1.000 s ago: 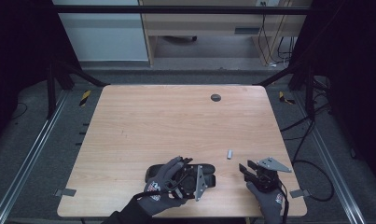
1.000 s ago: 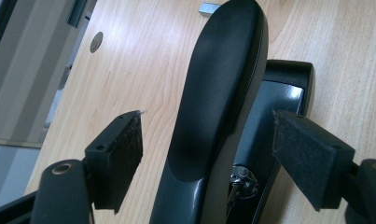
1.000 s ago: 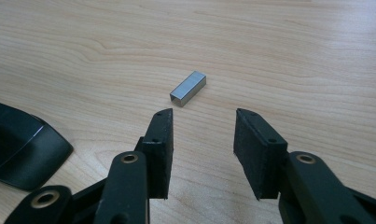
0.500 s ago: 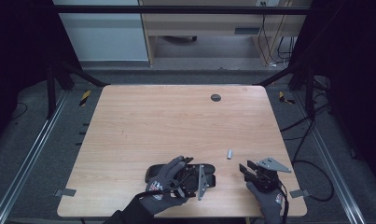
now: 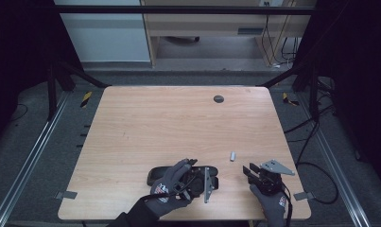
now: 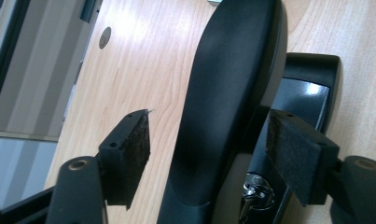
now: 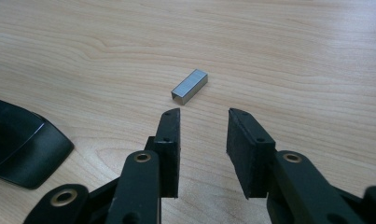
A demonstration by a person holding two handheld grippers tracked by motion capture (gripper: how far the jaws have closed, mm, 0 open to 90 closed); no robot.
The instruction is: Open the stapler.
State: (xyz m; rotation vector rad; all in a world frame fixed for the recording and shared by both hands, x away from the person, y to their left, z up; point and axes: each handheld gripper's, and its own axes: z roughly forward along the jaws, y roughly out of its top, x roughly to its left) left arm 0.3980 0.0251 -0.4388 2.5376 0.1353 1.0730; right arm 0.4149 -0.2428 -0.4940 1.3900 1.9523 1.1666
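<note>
Nothing is shifting since the earlier frames: the stapler is lying flat near the table's front edge, between the spread jaws of the left tool, neither pad touching it. A staple strip is resting just beyond the right tool, whose jaws are standing apart, holding nothing, hovering low over the wood.

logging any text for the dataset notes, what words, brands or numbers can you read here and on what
Nothing here reads clearly.
Left glove: a red and white logo patch on its back, too small and blurred to read.
Right glove: a similar red and white patch, also unreadable.
Black stapler: no lettering visible.
Staple strip: bare metal, no marking.
Table: plain wood, no label.
</note>
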